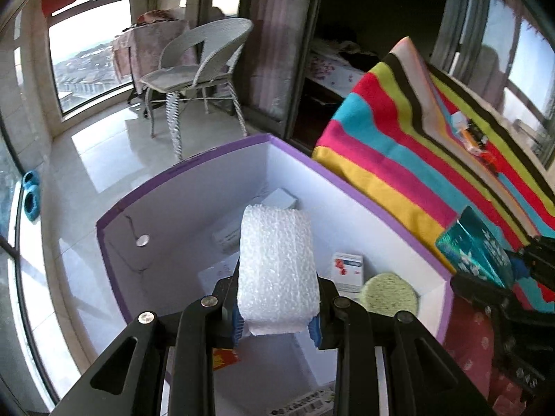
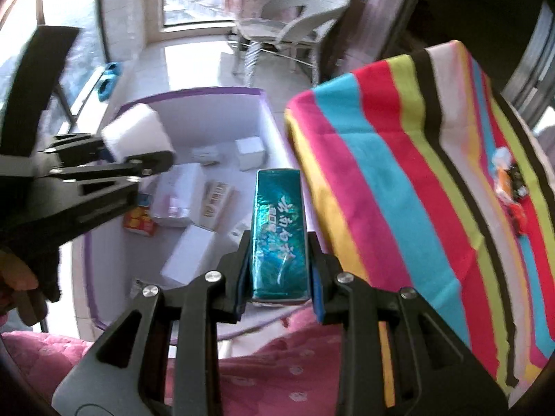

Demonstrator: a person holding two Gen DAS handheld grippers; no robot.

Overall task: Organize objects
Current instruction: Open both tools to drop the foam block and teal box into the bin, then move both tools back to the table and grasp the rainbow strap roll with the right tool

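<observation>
Purple-rimmed box already holds several packages; left gripper clamps a bubble-wrap parcel, right gripper a teal pack, both undropped.

bubble-wrap parcel, glossy foil box

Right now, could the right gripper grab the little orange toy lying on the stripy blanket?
Probably not: the right gripper is already shut on the teal box, so it has no free grip. The orange toy lies uncovered on the striped blanket, off to its right.

Teal packet in right claw.
</observation>
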